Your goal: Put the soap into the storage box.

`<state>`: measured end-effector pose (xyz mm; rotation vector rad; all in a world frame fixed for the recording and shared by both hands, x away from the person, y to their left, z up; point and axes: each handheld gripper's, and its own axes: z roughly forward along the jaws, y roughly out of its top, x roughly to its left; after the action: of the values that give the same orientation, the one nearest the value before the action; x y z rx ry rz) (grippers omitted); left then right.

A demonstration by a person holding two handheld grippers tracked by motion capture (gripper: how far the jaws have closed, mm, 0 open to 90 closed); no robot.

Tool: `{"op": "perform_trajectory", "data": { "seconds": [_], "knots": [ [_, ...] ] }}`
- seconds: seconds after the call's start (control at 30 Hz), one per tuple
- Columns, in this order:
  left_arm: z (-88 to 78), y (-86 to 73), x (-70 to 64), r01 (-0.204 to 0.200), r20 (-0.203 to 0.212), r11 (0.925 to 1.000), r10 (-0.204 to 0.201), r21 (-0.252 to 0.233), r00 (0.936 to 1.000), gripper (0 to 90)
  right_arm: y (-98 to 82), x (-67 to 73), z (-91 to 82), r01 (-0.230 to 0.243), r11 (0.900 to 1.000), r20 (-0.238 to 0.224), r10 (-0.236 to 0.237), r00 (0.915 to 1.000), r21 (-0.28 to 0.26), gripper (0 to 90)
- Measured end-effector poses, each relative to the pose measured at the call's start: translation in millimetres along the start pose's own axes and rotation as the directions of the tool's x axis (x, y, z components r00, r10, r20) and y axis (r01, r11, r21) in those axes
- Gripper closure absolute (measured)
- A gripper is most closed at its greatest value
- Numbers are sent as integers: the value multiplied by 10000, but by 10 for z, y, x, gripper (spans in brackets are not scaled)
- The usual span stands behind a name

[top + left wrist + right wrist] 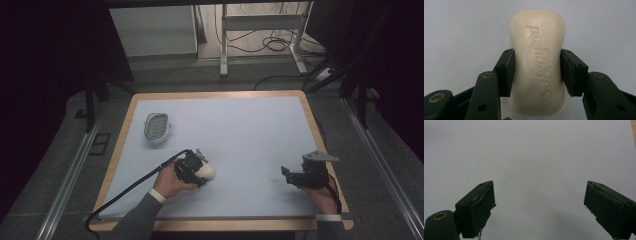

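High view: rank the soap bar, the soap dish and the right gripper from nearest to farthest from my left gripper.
1. Soap bar: clamped between the jaws of the left gripper.
2. Soap dish: up and to the left, toward the mat's far left.
3. Right gripper: across the mat, at the right edge, jaws open.

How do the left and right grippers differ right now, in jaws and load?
The left gripper has its pads pressed against both long sides of the cream soap bar; the right gripper stands wide open with nothing between its jaws. In the high view, the left gripper sits near the middle of the pale blue mat, while the right gripper sits near its right edge. Both have black jaws and are hand-held low over the mat.
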<state>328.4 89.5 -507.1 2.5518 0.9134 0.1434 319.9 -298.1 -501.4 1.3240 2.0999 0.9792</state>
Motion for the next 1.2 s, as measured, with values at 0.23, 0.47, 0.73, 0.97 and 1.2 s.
{"op": "perform_trajectory", "data": {
  "seconds": [0.23, 0.47, 0.73, 0.97, 1.2],
  "knots": [
    [-70, -6, 38, 48, -82, 9999, -49, -160, 10000, 494, -6, -12, 1, -31, 10000, 28, 31, 10000, -19, 97],
    [-217, -11, 104, 206, -65, 9988, -209, -452, 9998, 494, -7, -18, 0, -44, 10000, 43, 45, 10000, -22, 97],
    [-359, -12, 211, 473, -89, 9946, -483, -921, 9988, 494, -15, -26, 10, -97, 9999, 49, 97, 9999, 52, 97],
    [-394, -19, 251, 519, -156, 9944, -536, -920, 9984, 494, -18, -28, 12, -74, 10000, 62, 74, 10000, 55, 96],
    [-432, -18, 288, 593, -184, 9935, -613, -972, 9979, 494, -18, -36, 9, -123, 9999, 59, 123, 9999, 45, 97]
  ]
}}
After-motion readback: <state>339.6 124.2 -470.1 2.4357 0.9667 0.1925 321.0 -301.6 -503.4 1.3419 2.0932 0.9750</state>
